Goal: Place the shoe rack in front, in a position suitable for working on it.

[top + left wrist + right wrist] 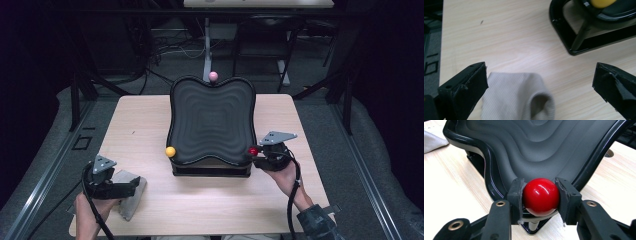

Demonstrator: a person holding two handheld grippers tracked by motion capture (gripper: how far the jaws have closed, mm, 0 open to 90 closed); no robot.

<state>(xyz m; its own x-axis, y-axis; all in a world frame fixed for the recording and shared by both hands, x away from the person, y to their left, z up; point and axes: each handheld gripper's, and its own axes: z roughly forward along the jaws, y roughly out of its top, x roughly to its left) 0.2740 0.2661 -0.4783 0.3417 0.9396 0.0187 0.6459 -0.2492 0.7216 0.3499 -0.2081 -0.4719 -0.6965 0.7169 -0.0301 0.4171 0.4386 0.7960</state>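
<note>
**Red knob clamped, cloth let go**

The red ball [541, 197], a knob at the near right corner of the black wavy tray [210, 120], sat low and central in the right gripper view, clenched between the pads of the right gripper [541, 197]. In the high view it lay right of centre. A yellow ball [171, 151] marked the tray's left corner and a pink ball [213, 76] its far edge. At lower left of the wooden table [150, 125], the left gripper [540, 87] stood released, jaws wide, over a grey cloth [519, 96].
</note>
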